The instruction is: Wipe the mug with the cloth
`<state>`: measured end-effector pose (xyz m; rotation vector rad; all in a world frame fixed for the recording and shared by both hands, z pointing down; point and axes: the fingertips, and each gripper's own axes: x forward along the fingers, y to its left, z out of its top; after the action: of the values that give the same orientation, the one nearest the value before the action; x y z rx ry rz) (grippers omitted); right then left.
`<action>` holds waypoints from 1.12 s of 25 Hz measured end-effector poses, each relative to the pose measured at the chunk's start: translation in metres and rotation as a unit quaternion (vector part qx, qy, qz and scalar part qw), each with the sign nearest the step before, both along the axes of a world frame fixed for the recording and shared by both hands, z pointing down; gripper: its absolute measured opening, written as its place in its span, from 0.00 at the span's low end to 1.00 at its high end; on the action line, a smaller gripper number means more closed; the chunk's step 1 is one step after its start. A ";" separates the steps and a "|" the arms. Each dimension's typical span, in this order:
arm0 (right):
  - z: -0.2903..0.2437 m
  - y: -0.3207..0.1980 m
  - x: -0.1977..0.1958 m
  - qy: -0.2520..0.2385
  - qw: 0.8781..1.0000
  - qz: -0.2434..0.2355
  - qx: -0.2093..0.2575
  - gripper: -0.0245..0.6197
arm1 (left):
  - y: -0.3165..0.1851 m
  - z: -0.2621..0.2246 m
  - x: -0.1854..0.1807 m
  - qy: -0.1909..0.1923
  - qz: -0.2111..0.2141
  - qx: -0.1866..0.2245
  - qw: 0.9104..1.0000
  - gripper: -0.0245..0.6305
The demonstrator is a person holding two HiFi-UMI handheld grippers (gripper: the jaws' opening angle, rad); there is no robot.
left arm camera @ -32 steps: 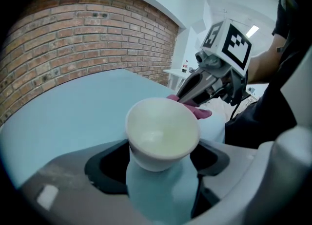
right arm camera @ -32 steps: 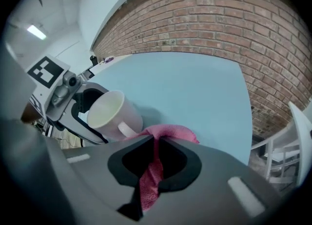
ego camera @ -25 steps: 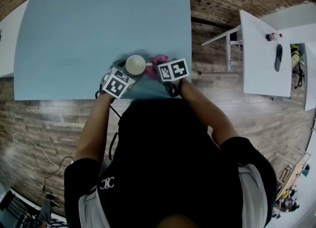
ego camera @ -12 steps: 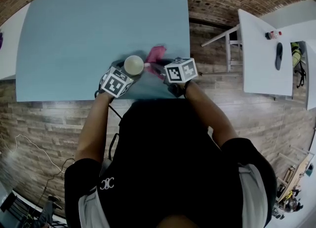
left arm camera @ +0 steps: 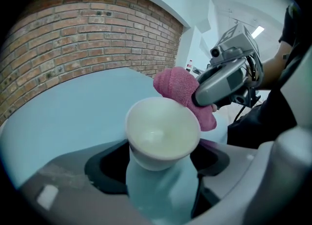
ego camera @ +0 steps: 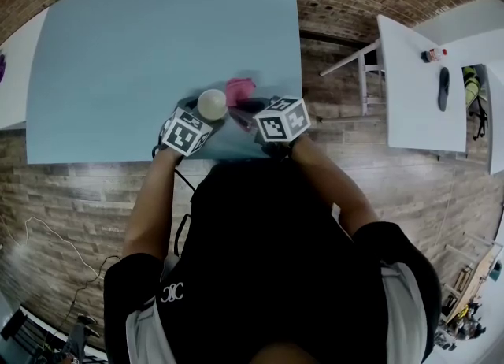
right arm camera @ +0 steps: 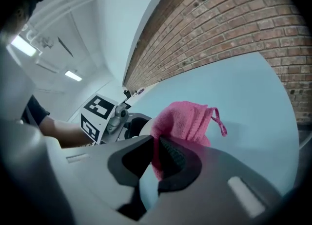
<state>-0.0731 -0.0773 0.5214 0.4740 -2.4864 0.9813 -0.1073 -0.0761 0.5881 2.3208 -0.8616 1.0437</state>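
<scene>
A pale blue mug (left arm camera: 161, 170) with a cream inside is held upright between the jaws of my left gripper (left arm camera: 158, 168), which is shut on its body. From the head view the mug (ego camera: 213, 104) shows its round mouth near the table's front edge, beside my left gripper (ego camera: 197, 118). My right gripper (right arm camera: 153, 163) is shut on a pink cloth (right arm camera: 183, 121), which bunches out past its jaws. In the left gripper view the pink cloth (left arm camera: 178, 87) touches the far right side of the mug's rim, with the right gripper (left arm camera: 224, 80) behind it. The cloth (ego camera: 240, 88) lies just right of the mug.
The light blue table (ego camera: 142, 47) stretches away from both grippers. A brick floor surrounds it. A white table (ego camera: 417, 79) with a bottle (ego camera: 435, 56) and a dark object stands to the right.
The right gripper has swung the pink cloth away from the mug's near right side and up toward its far right side. The mug and left gripper have barely moved.
</scene>
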 end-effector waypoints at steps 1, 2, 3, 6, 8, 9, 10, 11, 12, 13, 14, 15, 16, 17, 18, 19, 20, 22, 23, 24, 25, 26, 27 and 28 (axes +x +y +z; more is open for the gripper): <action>0.000 -0.001 0.001 -0.004 1.000 0.006 -0.004 0.09 | 0.000 0.000 0.000 0.002 -0.003 0.002 1.000 0.65; -0.002 -0.002 0.004 -0.009 1.000 0.012 -0.006 0.09 | 0.000 0.000 0.000 0.005 -0.006 0.005 1.000 0.65; -0.004 -0.003 0.006 -0.015 1.000 0.020 -0.007 0.09 | 0.000 -0.001 0.001 0.009 -0.010 0.008 1.000 0.65; -0.015 -0.010 0.016 -0.029 0.999 0.044 0.000 0.09 | -0.003 -0.003 0.002 0.028 -0.029 0.027 0.999 0.66; -0.023 -0.012 0.024 -0.038 0.998 0.054 0.008 0.09 | -0.004 -0.003 0.000 0.046 -0.047 0.042 0.997 0.67; -0.026 -0.013 0.029 -0.039 0.997 0.059 0.014 0.09 | -0.003 -0.003 -0.001 0.055 -0.055 0.046 0.996 0.67; -0.028 -0.014 0.034 -0.035 0.997 0.066 0.022 0.09 | 0.000 -0.003 -0.002 0.064 -0.060 0.048 0.995 0.67; -0.029 -0.016 0.041 -0.026 0.996 0.073 0.035 0.09 | 0.003 -0.005 -0.003 0.073 -0.063 0.048 0.994 0.67; -0.030 -0.017 0.048 -0.014 0.995 0.080 0.052 0.09 | 0.007 -0.008 -0.004 0.082 -0.065 0.049 0.993 0.69; -0.030 -0.017 0.054 -0.002 0.994 0.086 0.069 0.09 | 0.010 -0.011 -0.005 0.090 -0.069 0.050 0.992 0.71; -0.031 -0.017 0.059 0.009 0.992 0.089 0.084 0.09 | 0.014 -0.014 -0.008 0.094 -0.073 0.051 0.992 0.72; -0.032 -0.017 0.062 0.017 0.991 0.091 0.096 0.09 | 0.018 -0.015 -0.013 0.094 -0.079 0.050 0.991 0.72; -0.032 -0.016 0.065 0.022 0.990 0.090 0.107 0.09 | 0.023 -0.015 -0.019 0.091 -0.085 0.049 0.991 0.72; -0.033 -0.015 0.067 0.026 0.989 0.089 0.114 0.09 | 0.027 -0.014 -0.026 0.087 -0.092 0.049 0.991 0.65; -0.033 -0.013 0.068 0.028 0.989 0.086 0.118 0.09 | 0.032 -0.014 -0.033 0.086 -0.102 0.050 0.990 0.51; -0.033 -0.011 0.069 0.028 0.989 0.083 0.119 0.09 | 0.036 -0.014 -0.039 0.090 -0.111 0.051 0.988 0.39; -0.033 -0.010 0.070 0.028 0.989 0.079 0.119 0.09 | 0.041 -0.016 -0.043 0.099 -0.120 0.052 0.986 0.16; -0.031 -0.010 0.074 0.030 0.990 0.070 0.120 0.09 | 0.049 -0.022 -0.045 0.117 -0.129 0.052 0.983 0.04; -0.030 -0.010 0.076 0.032 0.990 0.065 0.122 0.09 | 0.053 -0.025 -0.044 0.122 -0.130 0.054 0.983 0.04; -0.029 -0.011 0.078 0.034 0.990 0.061 0.125 0.09 | 0.057 -0.028 -0.044 0.124 -0.133 0.058 0.982 0.04; -0.028 -0.012 0.079 0.034 0.990 0.055 0.127 0.09 | 0.060 -0.030 -0.045 0.124 -0.140 0.063 0.980 0.04; -0.027 -0.013 0.080 0.033 0.990 0.050 0.128 0.09 | 0.063 -0.032 -0.046 0.123 -0.150 0.067 0.979 0.04; -0.026 -0.014 0.080 0.032 0.990 0.045 0.129 0.09 | 0.065 -0.035 -0.047 0.123 -0.161 0.069 0.977 0.04; -0.026 -0.015 0.080 0.030 0.990 0.039 0.130 0.09 | 0.068 -0.037 -0.048 0.121 -0.171 0.071 0.975 0.04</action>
<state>0.0073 -0.0922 0.4957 0.6756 -2.5694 0.6615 -0.1553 -0.0084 0.5514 2.2434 -1.2107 0.5581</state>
